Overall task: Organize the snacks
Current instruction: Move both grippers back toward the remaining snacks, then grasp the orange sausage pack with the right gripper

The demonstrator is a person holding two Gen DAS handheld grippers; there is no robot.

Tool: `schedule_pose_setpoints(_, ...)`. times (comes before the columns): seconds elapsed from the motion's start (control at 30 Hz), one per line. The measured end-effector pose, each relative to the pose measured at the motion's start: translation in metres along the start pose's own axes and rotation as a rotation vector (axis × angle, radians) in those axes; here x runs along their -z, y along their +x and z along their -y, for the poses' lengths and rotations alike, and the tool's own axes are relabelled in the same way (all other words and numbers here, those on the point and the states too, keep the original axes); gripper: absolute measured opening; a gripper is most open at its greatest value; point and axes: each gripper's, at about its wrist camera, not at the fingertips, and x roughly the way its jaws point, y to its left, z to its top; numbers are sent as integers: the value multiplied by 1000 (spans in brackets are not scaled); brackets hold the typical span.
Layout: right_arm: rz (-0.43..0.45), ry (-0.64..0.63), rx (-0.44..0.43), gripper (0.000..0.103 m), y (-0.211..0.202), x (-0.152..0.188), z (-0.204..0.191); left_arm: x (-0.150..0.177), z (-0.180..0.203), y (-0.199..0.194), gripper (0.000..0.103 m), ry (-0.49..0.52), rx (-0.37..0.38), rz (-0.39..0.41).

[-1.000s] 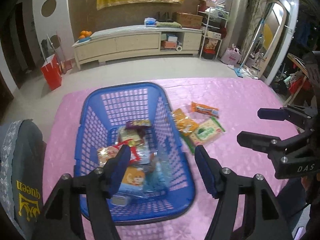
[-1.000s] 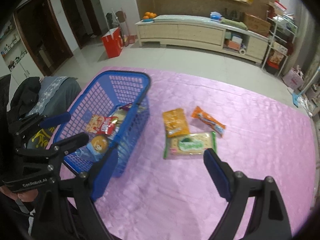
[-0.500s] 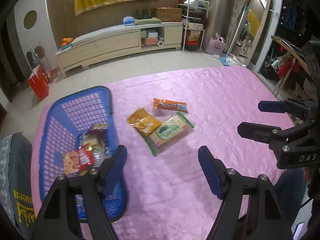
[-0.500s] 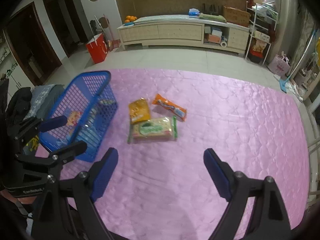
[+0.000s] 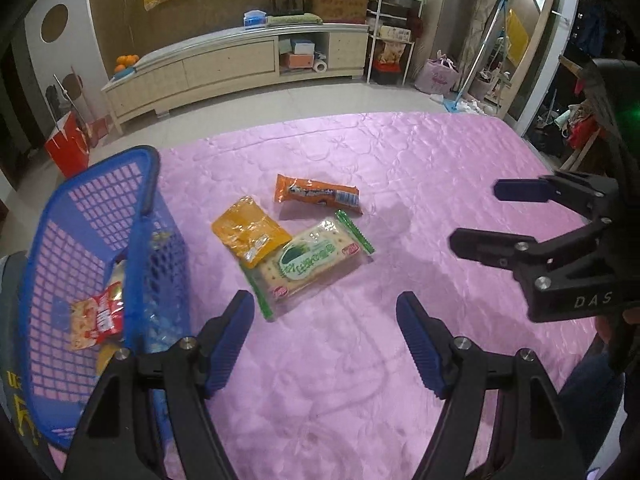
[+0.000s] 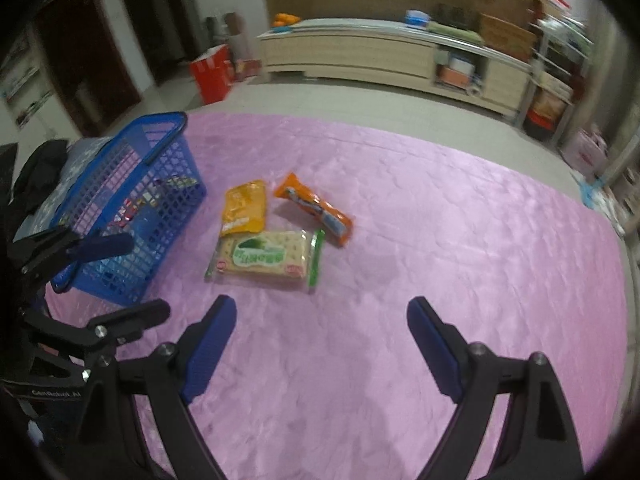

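Three snack packs lie together on the pink cloth: a green-and-white cracker pack [image 5: 310, 262] [image 6: 266, 258], a yellow pouch [image 5: 248, 232] [image 6: 245, 206] and an orange bar [image 5: 316, 194] [image 6: 314, 208]. A blue basket [image 5: 144, 184] [image 6: 160, 168] holding several snacks stands to their left. My left gripper [image 5: 325, 316] is open and empty, just short of the cracker pack. My right gripper [image 6: 322, 320] is open and empty, a little nearer than the packs; it also shows at the right of the left wrist view [image 5: 476, 216].
The pink cloth [image 5: 420, 184] covers the table to its edges. A grey garment [image 6: 36, 184] lies on a chair left of the basket. Beyond the table are a long low cabinet [image 5: 240, 64], a red bag [image 5: 68, 148] and shelves.
My left gripper has swung right, from over the basket to the loose packs. My right gripper has moved closer to the packs. Both stay open and empty.
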Motion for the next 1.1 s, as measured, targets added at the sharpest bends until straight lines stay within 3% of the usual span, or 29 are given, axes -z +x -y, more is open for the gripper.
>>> schedule_pose_setpoints(0.2,6,-132,-52,89,38,-18,10,-9,3,28,72,-24,-10,-5)
schedule_pose_setpoints(0.37,-8,-186,-94,70,73,-34,24,-10,4,56,72,-15,-36,-33)
schedule_pose_setpoints(0.73,-52,-301,-149,68,134,-57,12,-18,-5,88,72,-28,-45,-77)
schedule_pose_setpoints(0.77,-63,-301,-155,64,138,-58,12,-19,-6,90,72,-28,-50,-81)
schedule_pose_setpoints(0.83,-76,-277,-170,44,146,-60,14,-21,-8,91,72,-42,-46,-88)
schedule_pose_setpoints(0.9,-75,-262,-173,34,150,-59,14,-23,-11,91,72,-53,-19,-91)
schedule_pose_setpoints(1.0,-65,-274,-171,29,147,-54,11,-24,-12,91,72,-33,-37,-99)
schedule_pose_setpoints(1.1,-66,-206,-158,27,139,-50,18,-26,-13,95,72,-14,-42,-107)
